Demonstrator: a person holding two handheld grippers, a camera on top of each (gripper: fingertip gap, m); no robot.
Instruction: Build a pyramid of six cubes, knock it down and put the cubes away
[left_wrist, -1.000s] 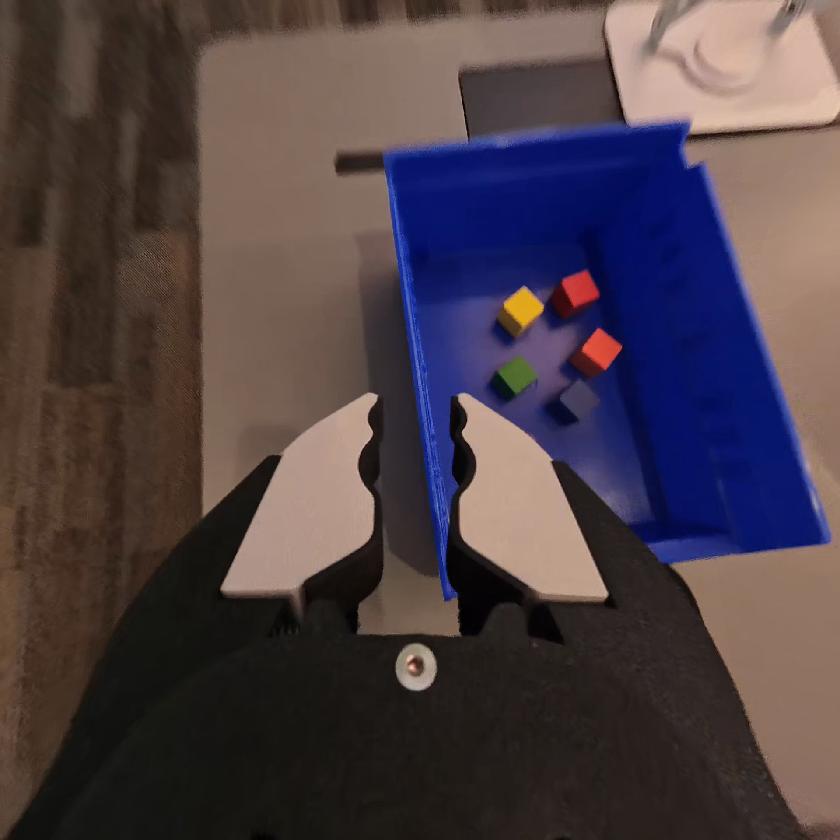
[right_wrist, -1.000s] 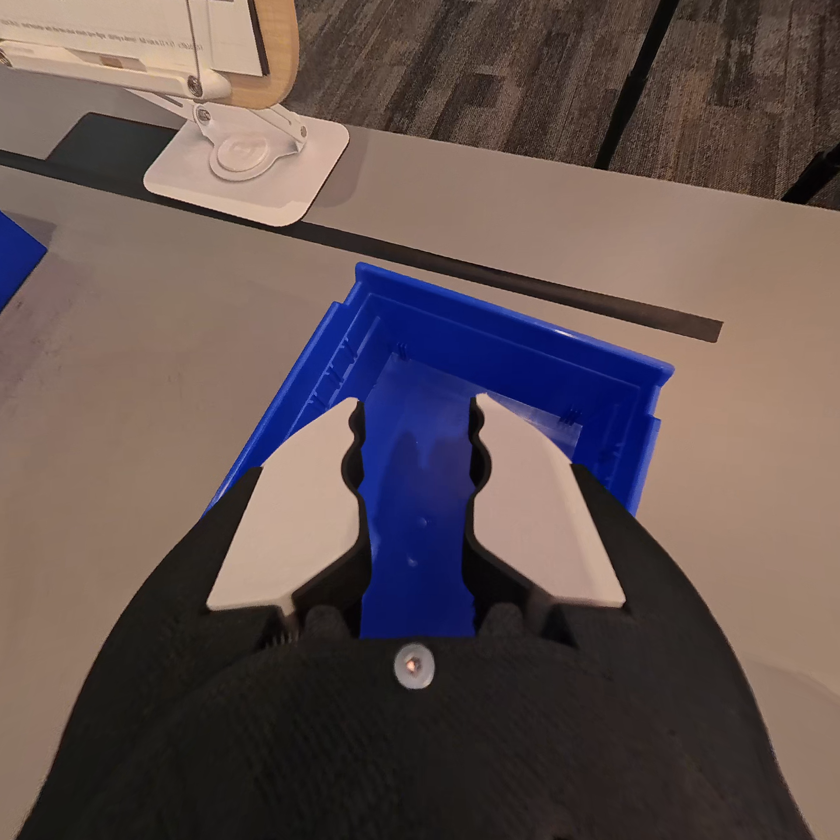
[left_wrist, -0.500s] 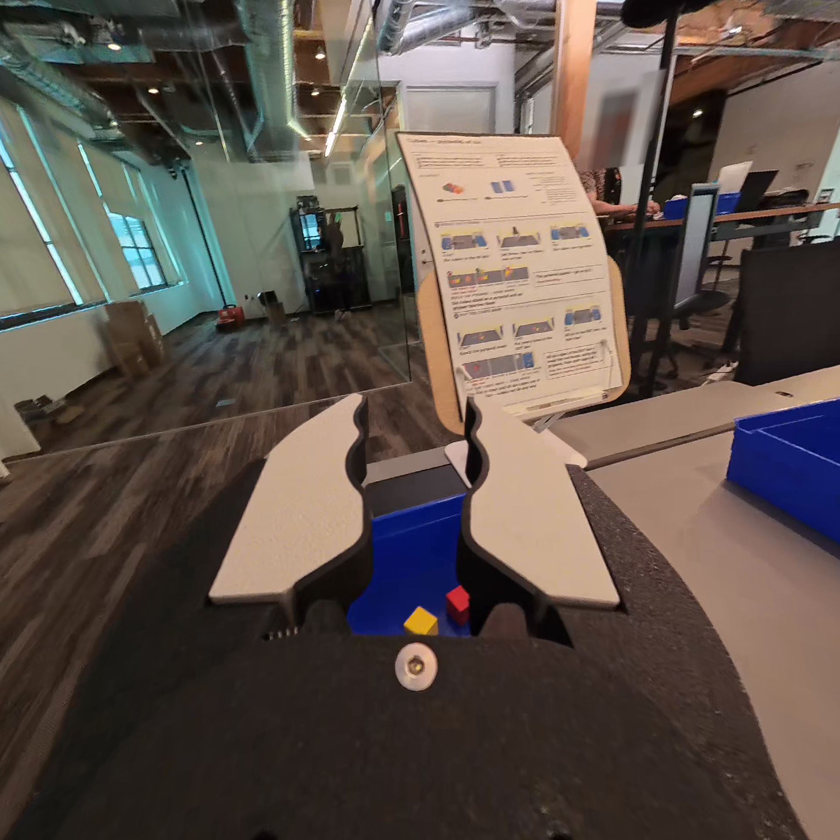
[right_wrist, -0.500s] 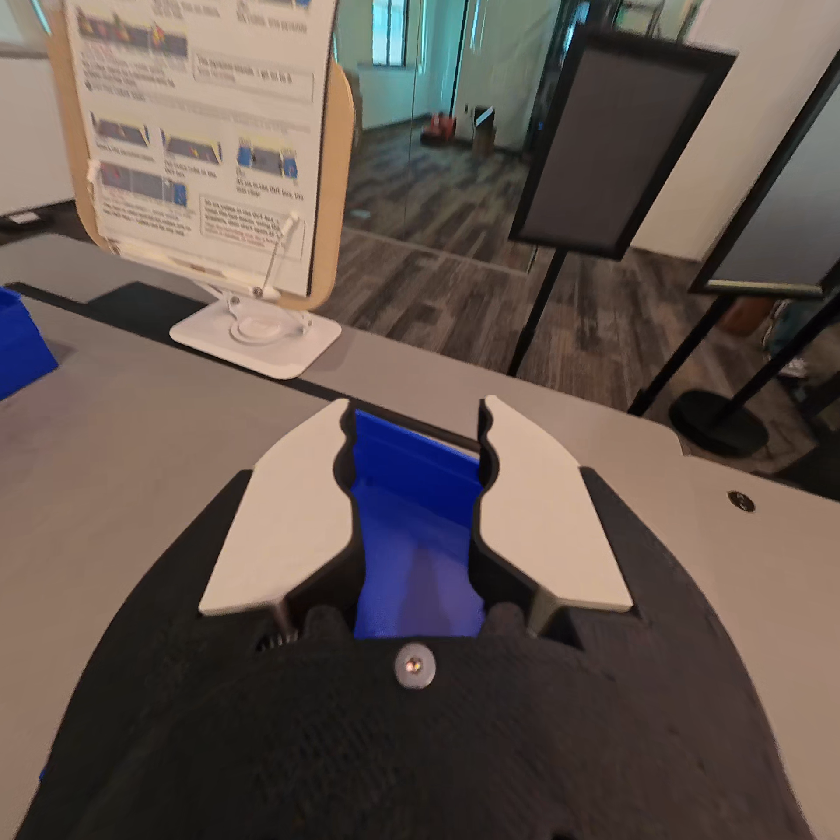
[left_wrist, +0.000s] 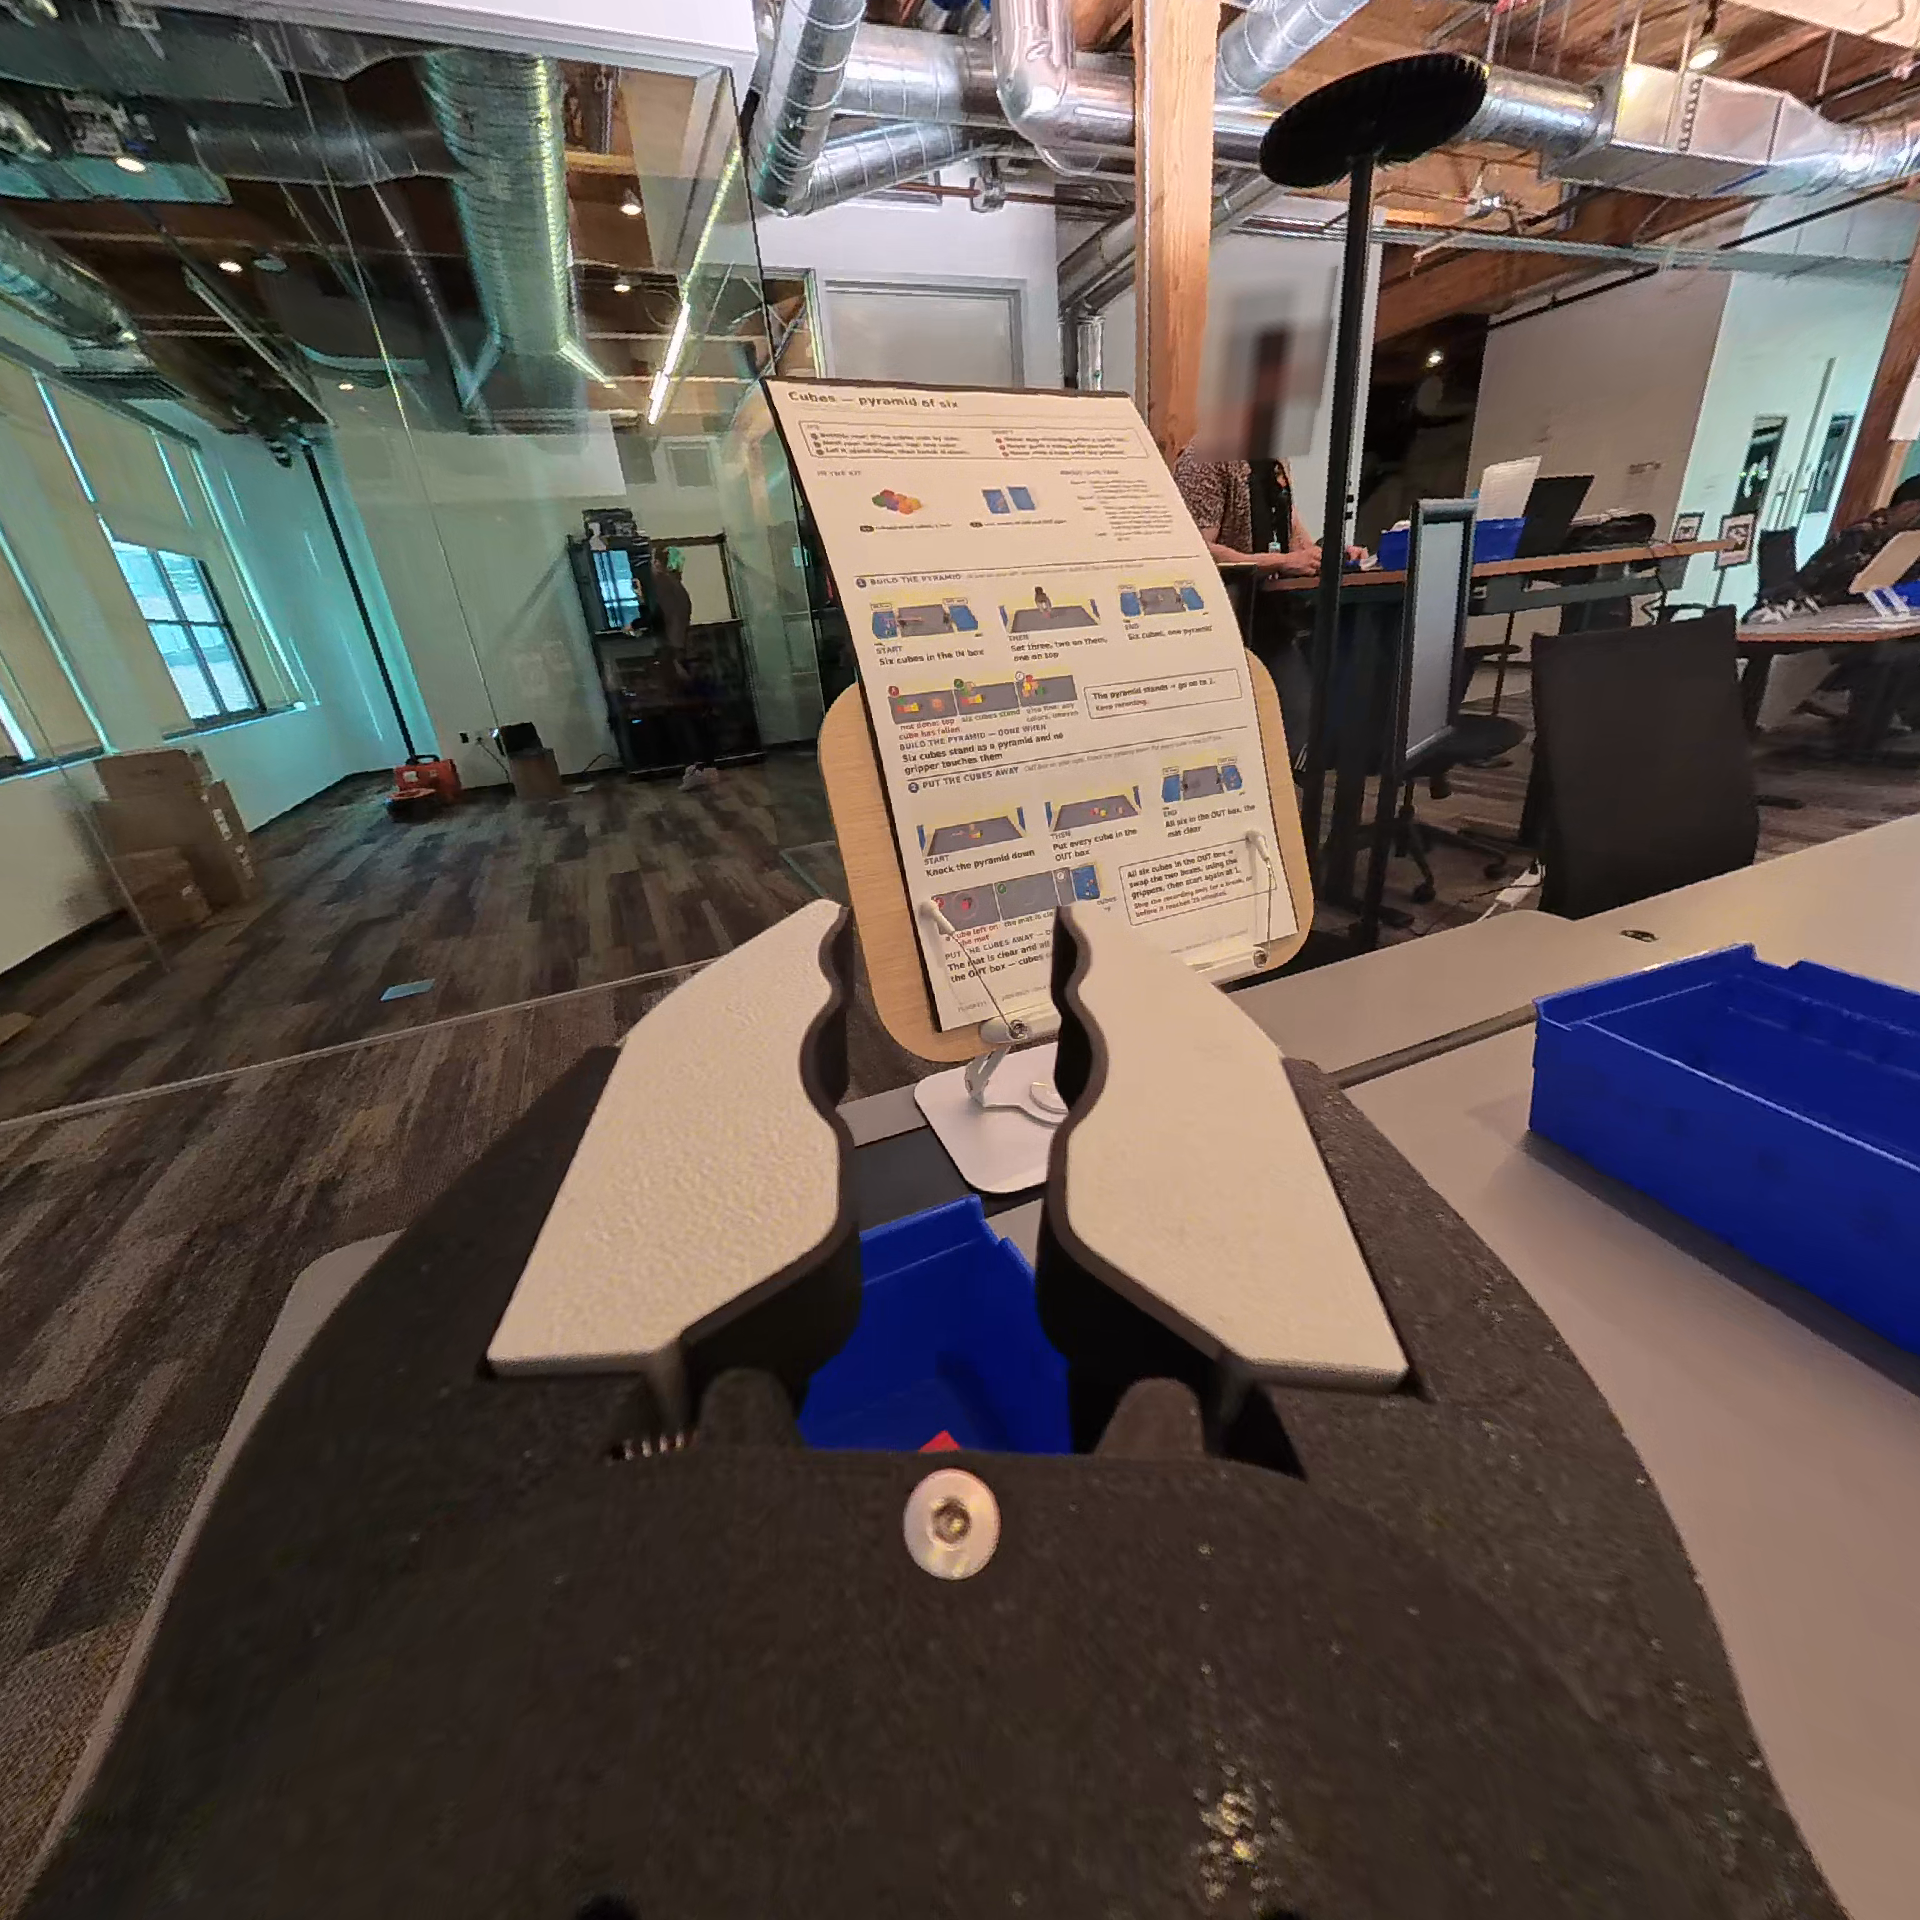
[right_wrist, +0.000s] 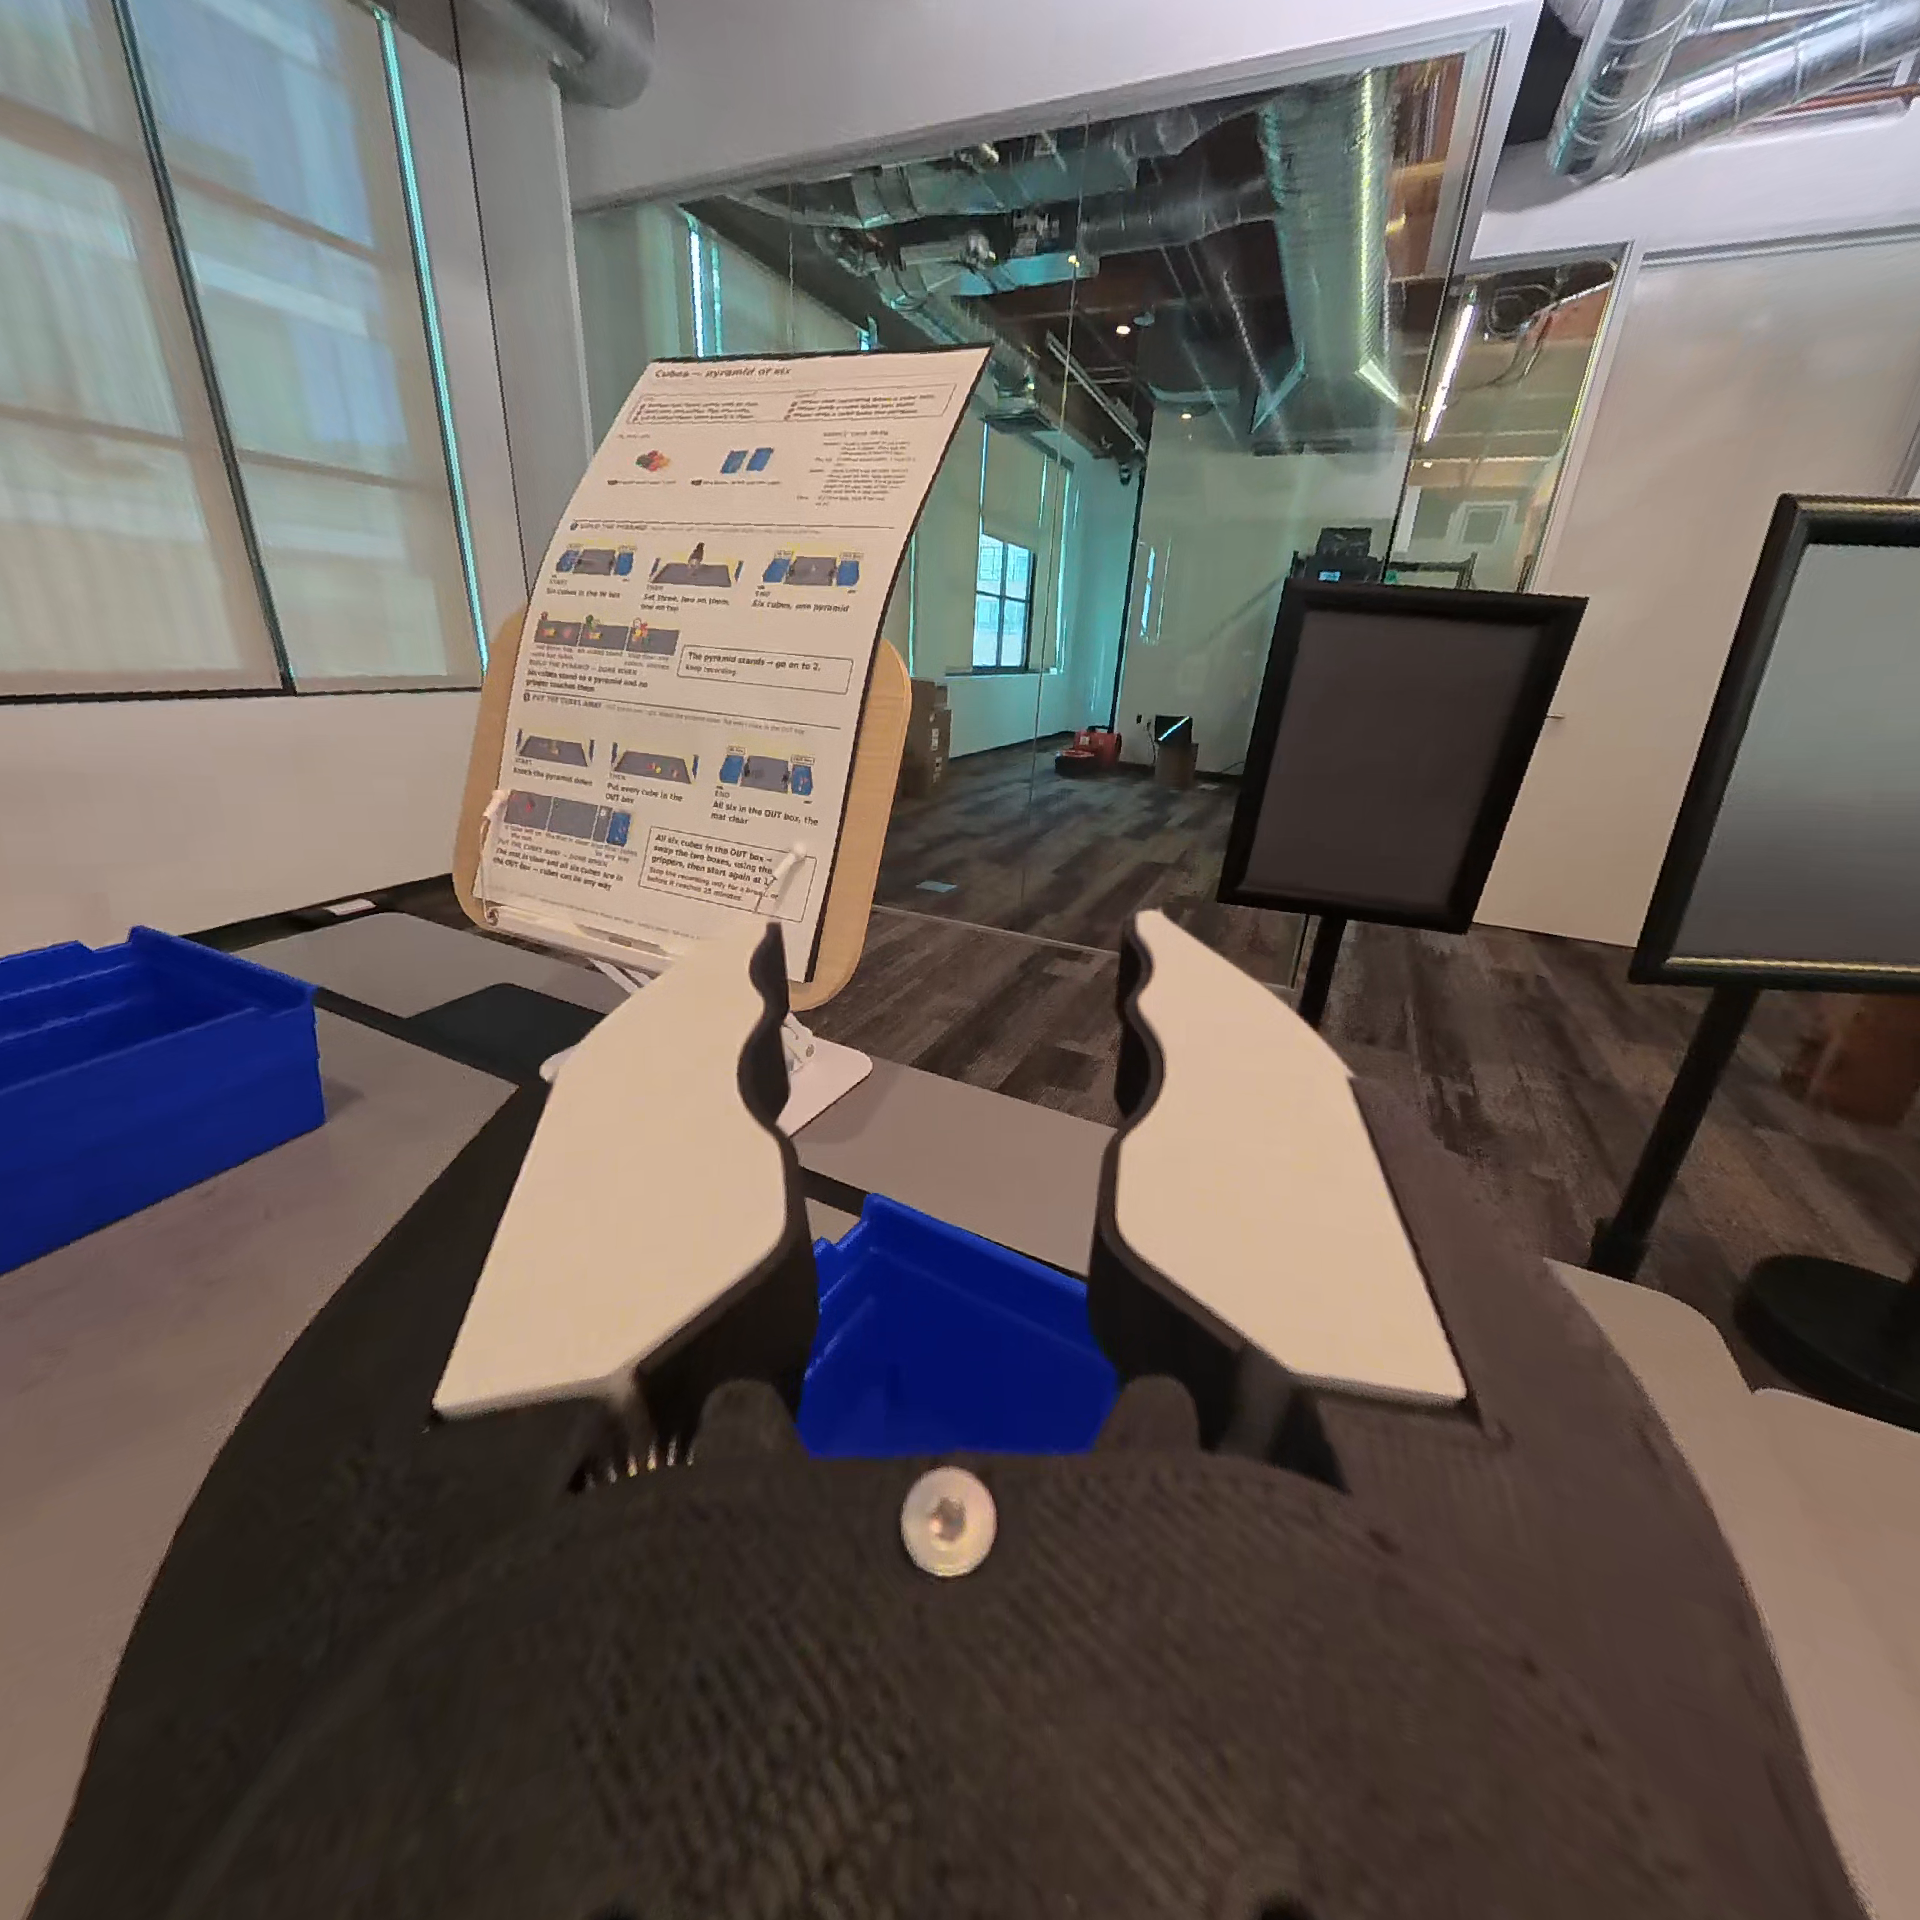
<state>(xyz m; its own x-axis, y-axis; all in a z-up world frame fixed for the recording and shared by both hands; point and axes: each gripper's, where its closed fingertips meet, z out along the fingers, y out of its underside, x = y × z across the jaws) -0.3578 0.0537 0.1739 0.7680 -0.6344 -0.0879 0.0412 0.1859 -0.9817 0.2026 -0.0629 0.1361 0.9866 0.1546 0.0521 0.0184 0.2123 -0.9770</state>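
Red cube (left_wrist: 941, 1442): only a sliver is showing, lying inside the blue bin (left_wrist: 925, 1320) directly below and between the fingers of the L gripper (left_wrist: 948, 925); rest of cubes are hidden by the gripper body. L gripper: jaws are standing moderately apart, holding nothing, hovering above that bin and pointing level toward the room. Second blue bin (left_wrist: 1714, 1101) is sitting on the grey table (left_wrist: 1558, 1299) well to the R of the L gripper, interior appearing bare as far as visible.

R gripper (right_wrist: 951, 935): jaws are gaping wider than the L pair, nothing between them; a blue bin (right_wrist: 935, 1340) is lying just below the gap, contents not visible from here. The other blue bin (right_wrist: 145, 1081) is resting far to its L on the same table.

Beyond both grippers, an instruction sheet (left_wrist: 1029, 686) is leaning on a wooden-backed stand (left_wrist: 1273, 831) w/ white base (left_wrist: 987, 1127), at the table's far edge. Two dark framed boards on poles (right_wrist: 1392, 758) are standing on the floor fwd-R of the R gripper. Bkgd, L view: a person (left_wrist: 1242, 499) is sitting at a distant desk.
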